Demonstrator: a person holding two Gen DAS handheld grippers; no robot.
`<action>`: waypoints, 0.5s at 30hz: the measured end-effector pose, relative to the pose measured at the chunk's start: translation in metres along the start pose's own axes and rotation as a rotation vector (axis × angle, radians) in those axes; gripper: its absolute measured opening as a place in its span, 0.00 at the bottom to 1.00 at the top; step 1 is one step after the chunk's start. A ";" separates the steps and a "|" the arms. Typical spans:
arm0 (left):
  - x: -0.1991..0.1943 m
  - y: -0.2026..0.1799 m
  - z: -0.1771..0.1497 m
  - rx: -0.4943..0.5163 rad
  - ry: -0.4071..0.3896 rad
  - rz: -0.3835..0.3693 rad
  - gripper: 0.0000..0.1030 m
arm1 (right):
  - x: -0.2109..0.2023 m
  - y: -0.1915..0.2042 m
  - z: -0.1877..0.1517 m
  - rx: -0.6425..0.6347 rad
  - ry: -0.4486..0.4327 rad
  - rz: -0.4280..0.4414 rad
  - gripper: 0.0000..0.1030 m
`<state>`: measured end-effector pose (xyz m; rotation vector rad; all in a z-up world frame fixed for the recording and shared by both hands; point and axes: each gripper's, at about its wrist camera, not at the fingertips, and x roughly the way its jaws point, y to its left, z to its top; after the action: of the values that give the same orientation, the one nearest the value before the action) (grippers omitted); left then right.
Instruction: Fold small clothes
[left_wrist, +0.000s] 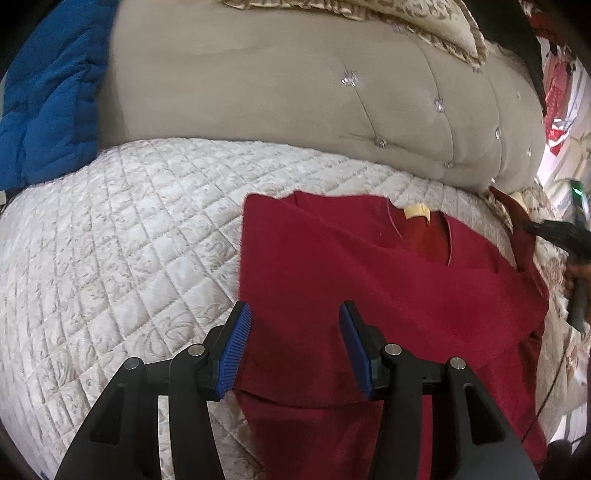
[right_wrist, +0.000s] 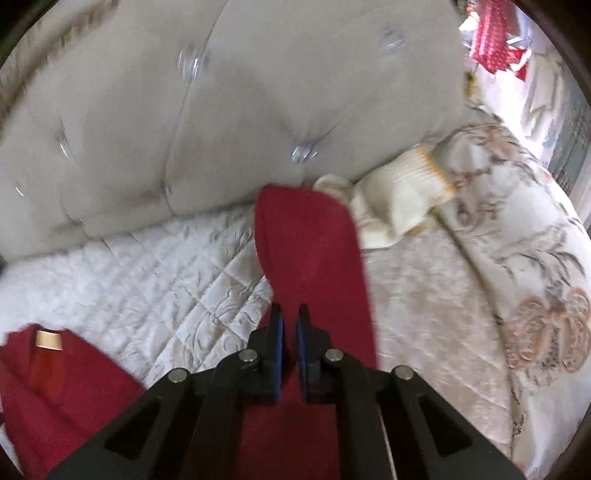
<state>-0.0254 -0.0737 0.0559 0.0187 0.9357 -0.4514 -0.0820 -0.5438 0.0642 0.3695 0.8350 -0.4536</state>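
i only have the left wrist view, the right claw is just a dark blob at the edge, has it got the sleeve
Observer: Yes. In the right wrist view the right claw is shut on the red sleeve, with the cloth pinched between its pads.
Operator: anything past the sleeve i should know about
Observer: A cream knit piece lies just beyond the sleeve's far end, by the foot of the headboard.
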 end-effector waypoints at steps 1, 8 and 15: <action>-0.002 0.002 0.000 -0.006 -0.007 0.002 0.27 | -0.015 -0.007 0.000 0.025 -0.020 0.045 0.06; -0.017 0.024 0.006 -0.101 -0.045 -0.012 0.27 | -0.125 -0.002 -0.005 -0.001 -0.116 0.356 0.06; -0.038 0.052 0.010 -0.189 -0.111 -0.030 0.27 | -0.186 0.097 -0.013 -0.212 -0.101 0.610 0.06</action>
<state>-0.0172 -0.0146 0.0827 -0.1907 0.8672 -0.3867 -0.1490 -0.4116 0.2133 0.3804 0.6238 0.1817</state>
